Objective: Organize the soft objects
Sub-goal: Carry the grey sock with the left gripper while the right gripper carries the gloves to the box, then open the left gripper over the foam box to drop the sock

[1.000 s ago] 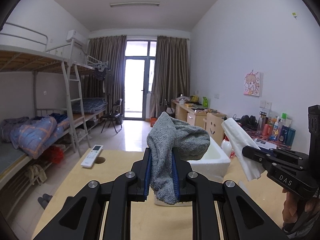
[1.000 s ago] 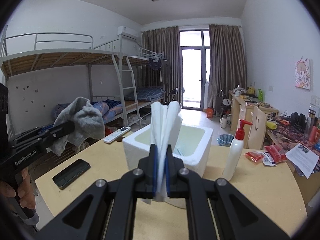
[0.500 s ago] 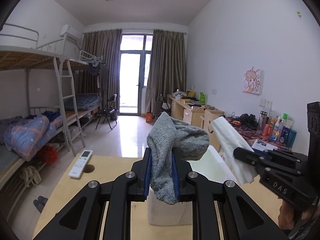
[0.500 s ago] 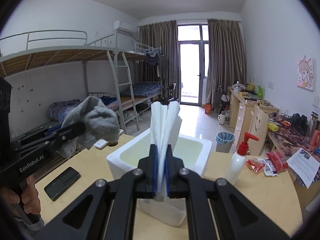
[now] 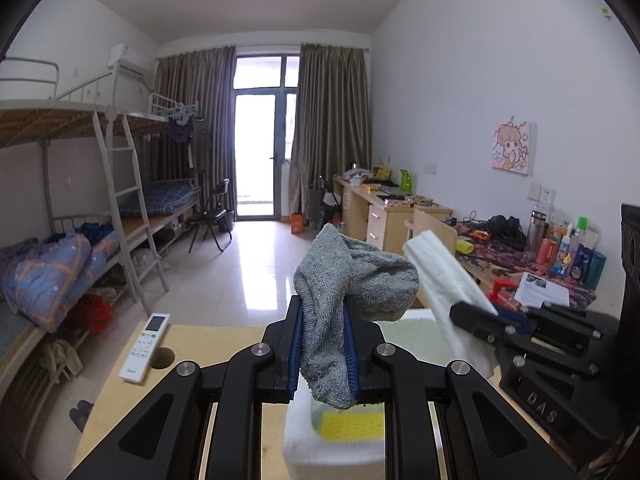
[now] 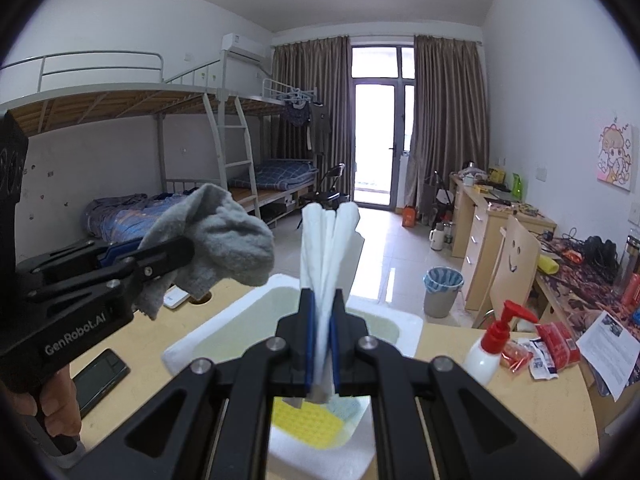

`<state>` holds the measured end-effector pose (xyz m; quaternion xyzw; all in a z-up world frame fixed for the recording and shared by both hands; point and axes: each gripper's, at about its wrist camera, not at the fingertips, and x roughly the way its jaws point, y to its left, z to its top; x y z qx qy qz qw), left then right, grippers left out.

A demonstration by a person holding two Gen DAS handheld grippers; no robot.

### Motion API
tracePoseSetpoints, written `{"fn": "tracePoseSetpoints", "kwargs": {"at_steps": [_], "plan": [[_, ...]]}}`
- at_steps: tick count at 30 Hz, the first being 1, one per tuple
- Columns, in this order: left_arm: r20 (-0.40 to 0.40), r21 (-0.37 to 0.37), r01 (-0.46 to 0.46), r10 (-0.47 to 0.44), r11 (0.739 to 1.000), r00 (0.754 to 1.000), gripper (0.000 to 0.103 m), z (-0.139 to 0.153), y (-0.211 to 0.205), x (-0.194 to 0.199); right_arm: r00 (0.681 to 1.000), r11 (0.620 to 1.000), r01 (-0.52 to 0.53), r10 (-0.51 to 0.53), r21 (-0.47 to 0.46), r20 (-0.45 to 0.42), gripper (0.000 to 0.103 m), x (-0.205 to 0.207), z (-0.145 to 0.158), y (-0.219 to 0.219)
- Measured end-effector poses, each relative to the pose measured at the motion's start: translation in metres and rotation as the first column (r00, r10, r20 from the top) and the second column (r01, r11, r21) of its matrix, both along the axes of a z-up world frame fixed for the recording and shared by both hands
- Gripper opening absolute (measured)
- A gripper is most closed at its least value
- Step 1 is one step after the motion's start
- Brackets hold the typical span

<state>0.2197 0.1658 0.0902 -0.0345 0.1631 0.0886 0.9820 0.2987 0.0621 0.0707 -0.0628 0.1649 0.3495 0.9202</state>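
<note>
The grey cloth [image 5: 344, 304] is pinched by the left gripper [image 5: 323, 354] and the white cloth [image 6: 328, 264] by the right gripper [image 6: 321, 344], above the foam box [image 6: 404, 326]. A yellow sponge [image 6: 306, 424] is already inside; both cloths remain to be deposited.

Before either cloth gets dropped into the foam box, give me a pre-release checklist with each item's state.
1. Left gripper jaws clamp the grey cloth: ok.
2. Right gripper jaws clamp the white cloth: ok.
3. Foam box open on top: ok.
4. Both grippers above the box opening: ok.
5. Room left inside, beside the yellow pad: cannot tell.
6. Pump bottle stands apart from the box: ok.
</note>
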Motion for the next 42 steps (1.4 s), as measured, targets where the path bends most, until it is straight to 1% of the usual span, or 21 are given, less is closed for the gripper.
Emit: {"fn": "tracePoseSetpoints", "kwargs": {"at_steps": [3, 7, 9, 12, 14, 16, 18, 20, 24, 27, 31, 34, 36, 40, 42], "plan": [[-0.003, -0.015, -0.001, 0.001, 1.0, 1.0, 0.02, -0.002, 0.005, 0.01, 1.0, 1.0, 0.0, 0.0, 0.01, -0.02, 0.01, 0.008, -0.001, 0.001], [-0.037, -0.033, 0.003, -0.004, 0.999, 0.999, 0.02, -0.008, 0.009, 0.028, 1.0, 1.0, 0.001, -0.001, 0.009, -0.019, 0.01, 0.013, -0.003, 0.002], [-0.05, -0.023, 0.001, -0.002, 1.0, 0.999, 0.02, -0.011, 0.01, 0.032, 1.0, 1.0, -0.001, 0.001, 0.002, -0.028, 0.01, 0.015, -0.004, 0.005], [-0.059, -0.038, -0.005, 0.003, 0.999, 0.998, 0.02, -0.011, 0.012, 0.033, 0.999, 1.0, 0.001, -0.002, -0.007, -0.045, 0.01, 0.019, -0.005, 0.006], [-0.049, -0.014, -0.007, 0.006, 1.0, 0.999, 0.02, -0.009, 0.009, 0.032, 0.998, 1.0, -0.007, 0.007, -0.002, -0.062, 0.01, 0.019, -0.005, 0.005], [-0.051, -0.013, 0.017, -0.017, 1.0, 0.999, 0.02, -0.01, 0.005, 0.032, 0.998, 1.0, 0.007, -0.008, -0.006, -0.06, 0.01, 0.019, -0.004, 0.002], [-0.053, -0.014, 0.045, -0.046, 0.999, 0.998, 0.02, -0.011, 0.0, 0.034, 0.997, 0.999, 0.047, -0.048, -0.025, -0.06, 0.01, 0.017, -0.002, -0.001], [-0.054, 0.0, 0.091, -0.09, 0.996, 0.994, 0.02, -0.012, -0.009, 0.035, 0.993, 0.995, 0.094, -0.097, -0.04, -0.061, 0.01, 0.018, 0.002, -0.005], [-0.082, 0.004, 0.15, -0.149, 0.989, 0.985, 0.02, -0.019, -0.026, 0.04, 0.987, 0.988, 0.149, -0.151, -0.044, -0.057, 0.01, 0.016, 0.009, -0.015], [-0.097, 0.017, 0.149, -0.146, 0.989, 0.984, 0.02, -0.023, -0.029, 0.041, 0.986, 0.986, 0.161, -0.162, -0.032, -0.045, 0.01, 0.014, 0.013, -0.019], [-0.116, -0.007, 0.132, -0.132, 0.991, 0.984, 0.02, -0.025, -0.023, 0.045, 0.987, 0.987, 0.155, -0.156, -0.032, -0.038, 0.01, 0.014, 0.013, -0.018], [-0.145, -0.027, 0.153, -0.156, 0.988, 0.977, 0.02, -0.029, -0.028, 0.049, 0.987, 0.988, 0.153, -0.154, -0.028, -0.038, 0.01, 0.017, 0.012, -0.019], [-0.18, -0.04, 0.161, -0.165, 0.986, 0.97, 0.02, -0.035, -0.03, 0.054, 0.987, 0.988, 0.153, -0.154, -0.03, -0.038, 0.01, 0.018, 0.012, -0.019], [-0.221, -0.052, 0.146, -0.154, 0.988, 0.963, 0.02, -0.043, -0.027, 0.059, 0.987, 0.987, 0.156, -0.157, -0.025, -0.038, 0.01, 0.019, 0.012, -0.02], [-0.229, -0.078, 0.142, -0.156, 0.987, 0.961, 0.025, -0.044, -0.023, 0.06, 0.987, 0.988, 0.156, -0.156, -0.024, -0.032, 0.01, 0.019, 0.012, -0.021]]}}
